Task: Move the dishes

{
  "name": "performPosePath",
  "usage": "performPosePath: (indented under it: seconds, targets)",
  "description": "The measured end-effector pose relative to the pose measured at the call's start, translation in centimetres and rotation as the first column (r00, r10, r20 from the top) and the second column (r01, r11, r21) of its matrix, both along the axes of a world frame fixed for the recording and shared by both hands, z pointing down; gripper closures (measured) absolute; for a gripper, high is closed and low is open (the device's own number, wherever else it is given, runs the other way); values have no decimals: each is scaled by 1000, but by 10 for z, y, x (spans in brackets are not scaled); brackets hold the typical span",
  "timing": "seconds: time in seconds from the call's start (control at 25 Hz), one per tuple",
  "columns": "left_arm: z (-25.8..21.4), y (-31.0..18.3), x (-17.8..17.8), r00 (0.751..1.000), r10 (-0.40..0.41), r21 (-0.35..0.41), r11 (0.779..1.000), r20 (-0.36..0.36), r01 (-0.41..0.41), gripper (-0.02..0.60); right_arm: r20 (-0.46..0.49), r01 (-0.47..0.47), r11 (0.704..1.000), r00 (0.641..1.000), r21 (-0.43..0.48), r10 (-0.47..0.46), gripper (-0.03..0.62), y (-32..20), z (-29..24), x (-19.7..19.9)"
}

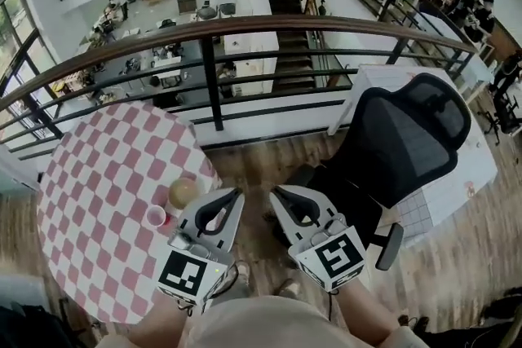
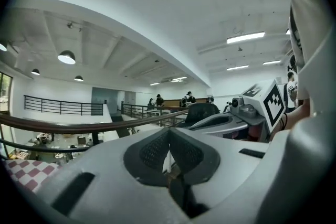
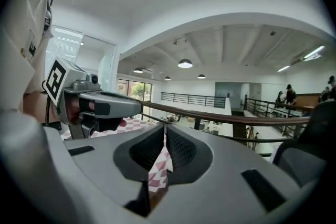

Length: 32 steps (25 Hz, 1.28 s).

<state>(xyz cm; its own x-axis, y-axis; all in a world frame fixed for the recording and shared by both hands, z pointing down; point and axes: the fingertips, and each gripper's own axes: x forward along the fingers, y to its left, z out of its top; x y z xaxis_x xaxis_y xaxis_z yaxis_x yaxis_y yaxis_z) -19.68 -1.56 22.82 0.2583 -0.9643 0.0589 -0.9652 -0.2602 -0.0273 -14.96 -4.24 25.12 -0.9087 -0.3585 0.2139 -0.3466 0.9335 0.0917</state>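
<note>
A round counter (image 1: 98,175) under a red-and-white check cloth is seen at the left of the head view. Near its right edge a beige bowl (image 1: 183,192) is set, with a small red cup (image 1: 156,216) just beside it to the lower left. Neither is touched by a gripper.

The left gripper (image 1: 231,200) is held just right of the bowl, at the counter's edge. The right gripper (image 1: 281,200) is held beside it, over the wooden floor (image 1: 261,163). A black mesh office chair (image 1: 405,134) is placed close to the right gripper, against a white table (image 1: 473,159). Beyond, the space is closed off by a dark railing (image 1: 210,73) with a brown handrail.

In the left gripper view the jaws are seen pressed together with nothing between them, and the same is shown for the right gripper in its own view. The bowl and cup are shown in the head view alone. In the right gripper view only a strip of check cloth is caught below the closed jaws. Round ceiling lamps (image 3: 185,63) are shown in the gripper views.
</note>
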Motion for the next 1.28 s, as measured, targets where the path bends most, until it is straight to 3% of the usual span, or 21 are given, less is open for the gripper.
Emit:
performPosePath:
  seconds: [0.12,0.28,0.48,0.64,0.8,1.0,1.28]
  targets:
    - [-9,-17,35,995,102,28,994,-20,-102,569,25,-118,993,993,18,117,569,-10,-9,42]
    - [-27,-30,89,970,242,66,968,-10,-241,569,50,-256,967,966,16,254,569,-12,-27,100]
    - [-47,-38,142,939,345,84,936,-4,-343,569,87,-382,923,922,37,378,571,-7,-60,161]
    - [-56,-40,171,921,389,107,916,0,-387,569,120,-455,889,887,59,446,571,-3,-75,200]
    - [-55,-36,188,910,414,125,902,19,-413,569,112,-483,875,871,26,478,571,2,-64,222]
    - [-51,-34,193,911,413,122,904,4,-410,569,118,-465,885,880,13,460,571,-2,-60,226]
    - [-46,-33,188,929,369,99,925,-13,-366,569,111,-433,901,896,10,430,571,-5,-59,226]
